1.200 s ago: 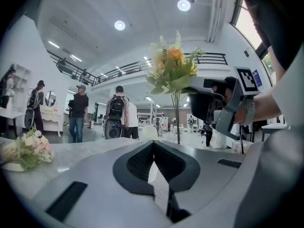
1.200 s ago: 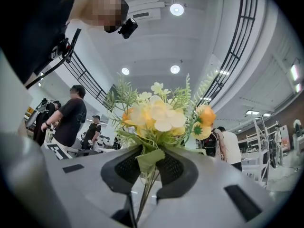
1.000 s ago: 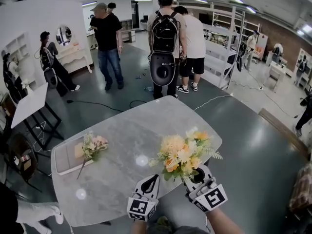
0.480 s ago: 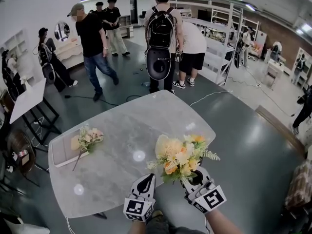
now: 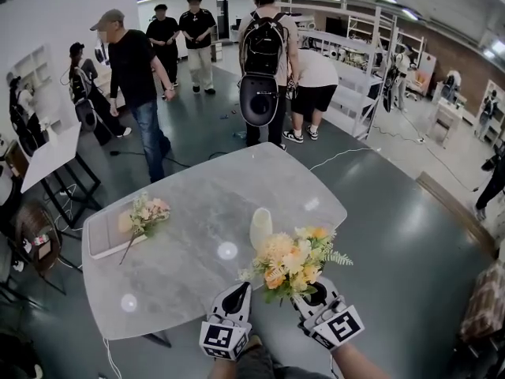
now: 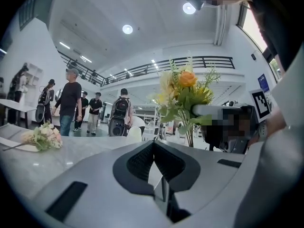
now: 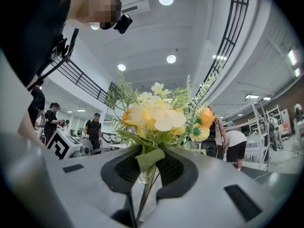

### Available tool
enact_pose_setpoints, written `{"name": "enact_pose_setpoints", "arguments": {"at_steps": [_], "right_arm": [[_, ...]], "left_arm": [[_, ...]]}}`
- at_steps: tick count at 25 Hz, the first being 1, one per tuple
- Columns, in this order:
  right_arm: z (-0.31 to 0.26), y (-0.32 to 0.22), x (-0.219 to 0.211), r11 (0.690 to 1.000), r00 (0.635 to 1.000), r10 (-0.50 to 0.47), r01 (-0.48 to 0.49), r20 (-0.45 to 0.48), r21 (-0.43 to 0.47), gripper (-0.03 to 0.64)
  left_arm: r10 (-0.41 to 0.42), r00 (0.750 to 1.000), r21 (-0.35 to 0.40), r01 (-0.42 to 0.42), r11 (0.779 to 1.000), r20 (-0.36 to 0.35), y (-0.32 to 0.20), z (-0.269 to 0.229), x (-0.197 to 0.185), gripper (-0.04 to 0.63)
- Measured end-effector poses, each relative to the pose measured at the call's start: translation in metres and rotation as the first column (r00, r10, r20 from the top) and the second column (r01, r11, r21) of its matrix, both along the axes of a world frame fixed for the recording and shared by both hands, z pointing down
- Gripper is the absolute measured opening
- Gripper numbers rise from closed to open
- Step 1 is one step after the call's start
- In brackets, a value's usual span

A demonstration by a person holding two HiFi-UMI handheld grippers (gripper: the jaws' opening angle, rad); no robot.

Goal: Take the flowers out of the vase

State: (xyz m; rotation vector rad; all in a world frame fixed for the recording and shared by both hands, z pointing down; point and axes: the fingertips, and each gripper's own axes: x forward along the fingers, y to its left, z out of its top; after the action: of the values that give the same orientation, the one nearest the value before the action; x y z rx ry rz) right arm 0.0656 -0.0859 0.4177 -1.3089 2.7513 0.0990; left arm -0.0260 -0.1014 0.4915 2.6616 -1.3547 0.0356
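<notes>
A yellow and orange bouquet hangs over the near edge of the marble table, clear of the cream vase that stands just behind it. My right gripper is shut on the bouquet's green stems; in the right gripper view the bouquet rises from between the pads of the right gripper. My left gripper is shut and holds nothing, a little left of the right one. The left gripper view shows the left gripper with the bouquet and the vase beyond it.
A second, pink bouquet lies on a pale tray at the table's left end. Several people stand and walk on the floor beyond the table. A white side table stands at the left, and shelving at the back right.
Both grippers have drawn back toward the near table edge. The bouquet came with the right gripper, and the vase now shows behind it. The man in black walked left.
</notes>
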Motion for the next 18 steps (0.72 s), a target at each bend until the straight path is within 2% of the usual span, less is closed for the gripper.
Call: {"name": "enact_pose_setpoints", "arguments": {"at_steps": [18], "right_arm": [[0.016, 0.045, 0.002, 0.999, 1.0, -0.027, 0.026, -0.001, -0.044, 0.081]], "left_arm": [[-0.02, 1.0, 0.009, 0.02, 1.0, -0.001, 0.04, -0.01, 0.001, 0.014]]}}
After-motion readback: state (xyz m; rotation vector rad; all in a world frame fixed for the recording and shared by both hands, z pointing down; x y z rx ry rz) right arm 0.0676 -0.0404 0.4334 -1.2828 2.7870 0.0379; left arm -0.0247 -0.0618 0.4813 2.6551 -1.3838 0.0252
